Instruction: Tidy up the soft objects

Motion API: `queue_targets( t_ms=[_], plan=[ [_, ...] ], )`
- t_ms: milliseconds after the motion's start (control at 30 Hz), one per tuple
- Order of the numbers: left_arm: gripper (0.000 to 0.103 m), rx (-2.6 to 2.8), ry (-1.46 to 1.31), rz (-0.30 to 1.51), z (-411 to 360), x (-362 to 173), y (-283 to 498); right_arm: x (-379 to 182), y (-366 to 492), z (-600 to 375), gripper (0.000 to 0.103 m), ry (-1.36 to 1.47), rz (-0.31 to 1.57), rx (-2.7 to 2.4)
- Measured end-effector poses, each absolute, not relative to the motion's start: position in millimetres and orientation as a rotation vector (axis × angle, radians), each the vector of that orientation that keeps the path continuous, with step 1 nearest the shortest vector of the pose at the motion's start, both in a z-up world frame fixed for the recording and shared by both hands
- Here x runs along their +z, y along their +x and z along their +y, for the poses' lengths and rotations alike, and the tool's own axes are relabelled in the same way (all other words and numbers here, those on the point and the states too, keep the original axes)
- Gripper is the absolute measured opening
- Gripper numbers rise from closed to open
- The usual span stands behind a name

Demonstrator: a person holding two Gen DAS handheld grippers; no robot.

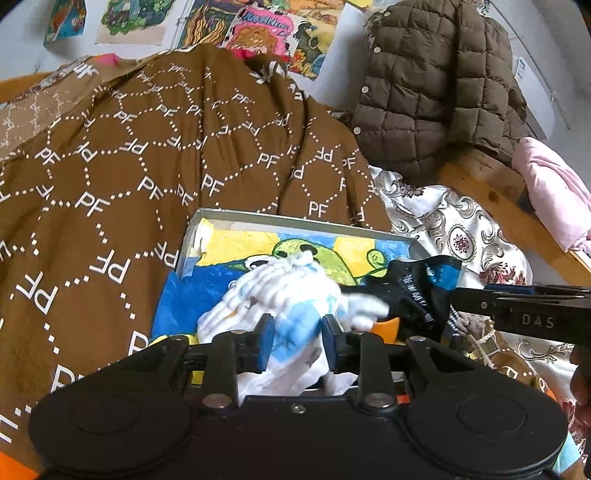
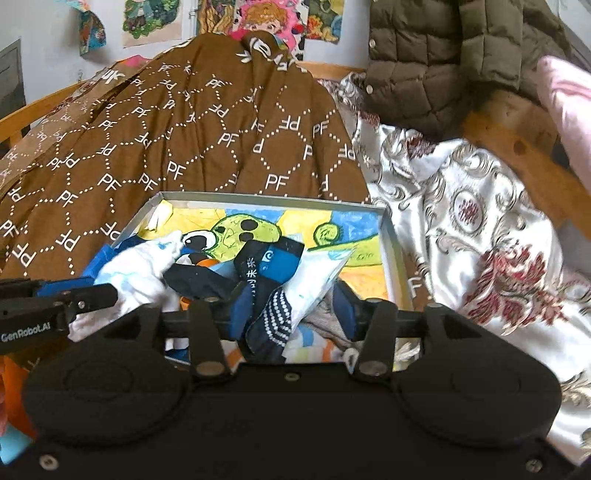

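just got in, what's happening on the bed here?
A person is sorting socks in a shallow box lined with a cartoon drawing, set on a brown PF-print blanket. The left gripper is closed on a white and light-blue sock. The right gripper straddles a dark blue sock; its grip is unclear.

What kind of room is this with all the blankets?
Probably a bedroom. A brown quilt printed with PF lies heaped on a wooden-framed bed, a puffy jacket hangs over its end, and cartoon posters cover the wall. Socks sit in a shallow box on the bed.
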State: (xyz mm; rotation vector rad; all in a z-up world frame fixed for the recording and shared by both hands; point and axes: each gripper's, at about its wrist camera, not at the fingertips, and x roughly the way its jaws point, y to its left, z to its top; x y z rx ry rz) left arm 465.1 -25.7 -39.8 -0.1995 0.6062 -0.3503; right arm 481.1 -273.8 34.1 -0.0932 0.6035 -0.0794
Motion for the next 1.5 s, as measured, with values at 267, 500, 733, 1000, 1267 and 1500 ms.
queue_targets(
  t_ms=[267,500,733,1000,1267,1500],
  plan=[
    [0.059,-0.367,-0.258,0.542,-30,-15,442,80,433,-280,0.086,-0.114,0.486,-0.039],
    [0.074,-0.354,-0.308,0.482,-22,17,405,116,381,-282,0.102,-0.083,0.418,-0.02],
    [0.093,-0.311,-0.327,0.411,-8,45,355,141,321,-286,0.102,-0.01,0.385,-0.003],
    [0.099,-0.289,-0.268,0.332,-5,67,295,145,248,-289,0.102,0.066,0.353,0.009],
    [0.102,-0.277,-0.241,0.31,-2,70,241,132,189,-300,0.102,0.146,0.353,-0.002],
    [0.102,-0.239,-0.221,0.329,0,62,202,121,139,-291,0.102,0.102,0.341,0.002]
  ],
)
